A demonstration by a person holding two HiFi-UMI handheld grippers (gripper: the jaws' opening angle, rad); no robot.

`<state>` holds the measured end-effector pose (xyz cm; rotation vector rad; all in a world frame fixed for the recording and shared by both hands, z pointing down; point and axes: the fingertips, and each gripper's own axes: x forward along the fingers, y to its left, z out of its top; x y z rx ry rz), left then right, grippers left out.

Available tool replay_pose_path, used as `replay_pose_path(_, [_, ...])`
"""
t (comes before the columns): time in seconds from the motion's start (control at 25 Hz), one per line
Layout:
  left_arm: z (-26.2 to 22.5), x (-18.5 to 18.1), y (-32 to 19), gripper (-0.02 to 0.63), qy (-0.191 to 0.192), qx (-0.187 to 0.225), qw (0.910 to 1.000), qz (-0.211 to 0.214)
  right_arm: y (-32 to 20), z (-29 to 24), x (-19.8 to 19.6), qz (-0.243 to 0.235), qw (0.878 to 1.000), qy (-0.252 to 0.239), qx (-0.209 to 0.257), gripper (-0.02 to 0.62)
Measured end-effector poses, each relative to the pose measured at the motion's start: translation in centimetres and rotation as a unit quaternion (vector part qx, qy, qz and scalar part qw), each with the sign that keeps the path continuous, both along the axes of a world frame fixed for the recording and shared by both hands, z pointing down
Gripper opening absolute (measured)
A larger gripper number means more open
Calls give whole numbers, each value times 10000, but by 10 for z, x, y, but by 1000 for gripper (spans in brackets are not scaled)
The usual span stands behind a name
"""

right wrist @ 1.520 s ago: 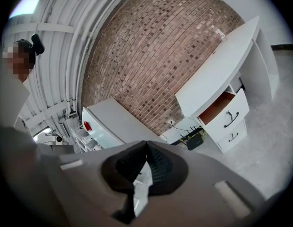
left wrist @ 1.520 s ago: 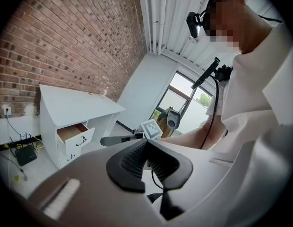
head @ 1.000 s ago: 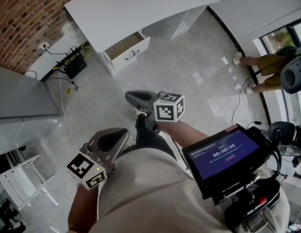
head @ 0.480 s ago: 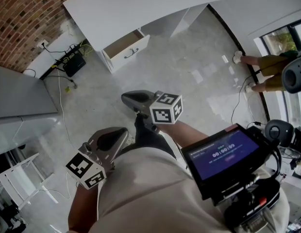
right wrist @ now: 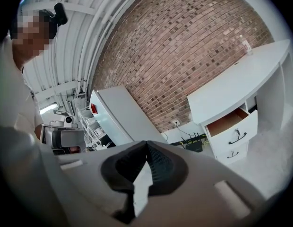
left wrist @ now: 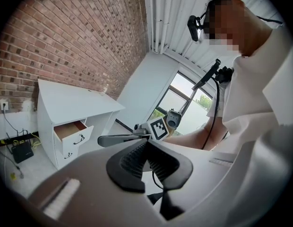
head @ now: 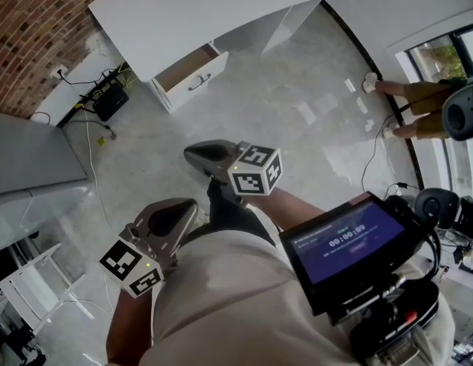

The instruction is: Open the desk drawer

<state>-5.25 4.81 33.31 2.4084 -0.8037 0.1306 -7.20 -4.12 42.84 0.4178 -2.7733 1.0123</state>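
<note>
Smooth white desk (head: 198, 10), far; its wood-lined drawer (head: 188, 75) juts nearward, open; left gripper (head: 166, 221) and right gripper (head: 208, 156) jaws together, empty.

- White flat-topped bench (head: 198, 14): far side cut off by the head view's top edge.
- Its open white drawer (head: 183, 71): inside too small to tell what it holds.
- Black chest-mounted screen (head: 347, 242): small print unreadable.
- Bystander in yellow shorts (head: 419, 95): upper body cut off at the right edge.
</note>
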Motion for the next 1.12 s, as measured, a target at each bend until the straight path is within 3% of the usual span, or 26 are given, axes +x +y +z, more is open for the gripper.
replay_pose_path(1.12, [-1, 3, -3, 6, 70, -183, 9995, 267, 9, 2, -5, -147, 9987, 359, 324, 3])
